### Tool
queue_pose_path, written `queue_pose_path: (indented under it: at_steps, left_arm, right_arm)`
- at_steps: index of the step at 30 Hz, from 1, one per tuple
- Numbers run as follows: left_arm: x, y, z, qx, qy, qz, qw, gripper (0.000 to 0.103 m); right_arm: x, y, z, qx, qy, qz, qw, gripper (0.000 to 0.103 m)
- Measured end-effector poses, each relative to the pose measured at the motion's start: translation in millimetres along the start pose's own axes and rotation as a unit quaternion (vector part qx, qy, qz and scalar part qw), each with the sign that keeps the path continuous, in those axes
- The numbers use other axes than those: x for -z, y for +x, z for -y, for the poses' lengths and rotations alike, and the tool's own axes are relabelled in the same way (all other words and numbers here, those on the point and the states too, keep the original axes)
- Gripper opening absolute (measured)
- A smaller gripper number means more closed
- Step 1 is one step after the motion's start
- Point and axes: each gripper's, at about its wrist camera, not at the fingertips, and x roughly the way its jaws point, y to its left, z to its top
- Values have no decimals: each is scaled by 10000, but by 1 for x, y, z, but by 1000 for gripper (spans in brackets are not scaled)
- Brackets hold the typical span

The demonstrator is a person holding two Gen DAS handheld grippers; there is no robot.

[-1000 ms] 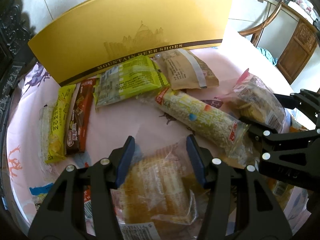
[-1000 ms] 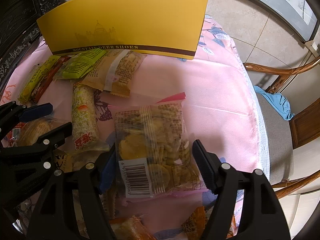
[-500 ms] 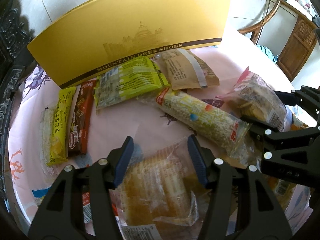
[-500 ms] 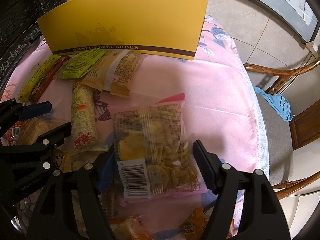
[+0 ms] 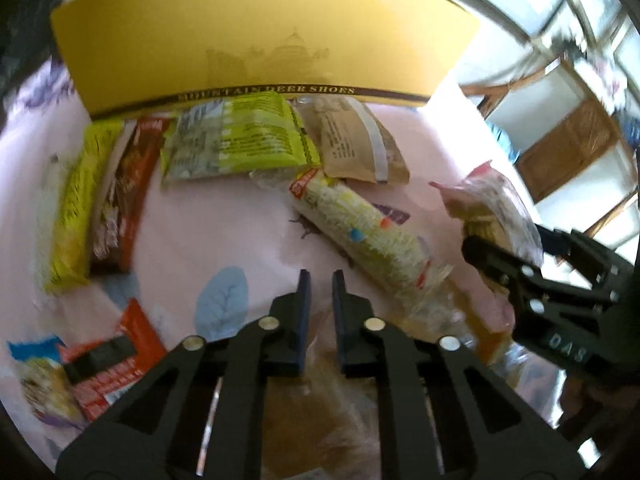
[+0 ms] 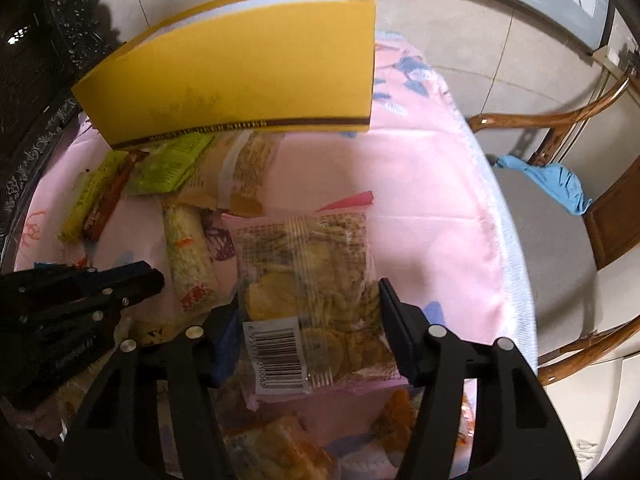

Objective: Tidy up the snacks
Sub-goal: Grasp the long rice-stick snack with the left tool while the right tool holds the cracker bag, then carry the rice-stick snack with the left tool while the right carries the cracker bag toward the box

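- My left gripper (image 5: 318,286), bottom centre of the left view: jaws nearly pressed together, pinching a clear-wrapped bread pack (image 5: 320,412) low in frame.
- My right gripper (image 6: 308,320): jaws spread either side of the cracker bag (image 6: 308,280); contact unclear.
- Yellow shoebox (image 6: 240,76) stands at top of frame on the pink counter (image 6: 420,208).
- Rice-roll pack (image 5: 360,228), green pack (image 5: 236,136), brown pouch (image 5: 352,140) lie just below it.
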Motion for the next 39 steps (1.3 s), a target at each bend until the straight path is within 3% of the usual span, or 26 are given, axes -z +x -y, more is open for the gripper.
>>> queue_pose_path:
  at_steps: [4, 5, 6, 7, 8, 10, 12, 15, 16, 17, 18, 21, 24, 29, 39]
  left_arm:
    - [-2, -8, 9, -178, 278, 153, 9993, 8]
    - [-3, -9, 11, -196, 245, 161, 9994, 12]
    - [-5, -8, 14, -229, 167, 170, 9995, 43]
    - [-8, -7, 15, -299, 45, 168, 9994, 89]
    - [-11, -8, 17, -343, -171, 219, 9990, 95]
    - [-20, -8, 22, -39, -427, 305, 9986, 97]
    - [-27, -5, 30, 103, -515, 241, 9983, 97]
    - [-34, 16, 38, -276, -450, -63, 9986, 97]
    - [-35, 28, 38, -354, -512, -254, 9977, 90]
    - [-34, 29, 38, -348, -539, -129, 9979, 88]
    - [-32, 27, 40, -308, -489, 45, 9983, 54]
    - [-32, 29, 41, -303, -258, -71, 9992, 41]
    - [-30, 28, 30, -99, -563, -179, 9982, 33]
    - [-20, 8, 33, -587, -57, 25, 9983, 28]
    - [3, -53, 35, -553, 300, 247, 9977, 28]
  right_arm:
    - [-4, -18, 3, 183, -131, 163, 9996, 62]
    - [-5, -22, 8, 148, -49, 165, 9997, 62]
    - [-6, -24, 13, 136, 39, 170, 9998, 62]
    - [-6, -27, 17, 133, 103, 194, 9997, 62]
    - [-5, -30, 20, 179, 120, 220, 9995, 62]
    - [-4, -35, 24, 339, 70, 253, 9991, 62]
    - [-4, -39, 27, 347, 43, 274, 9990, 62]
    - [0, -40, 31, 320, 96, 240, 9992, 62]
    - [2, -40, 32, 308, 113, 224, 9992, 62]
    - [4, -39, 32, 291, 111, 194, 9993, 62]
    - [6, -38, 32, 277, 78, 184, 9994, 62]
    - [9, -39, 30, 374, -66, 124, 9992, 62]
    - [9, -41, 31, 324, -46, 119, 9994, 62]
    - [2, -52, 32, 299, 22, 214, 9993, 62]
    - [-16, -94, 19, -108, 104, 717, 9973, 62]
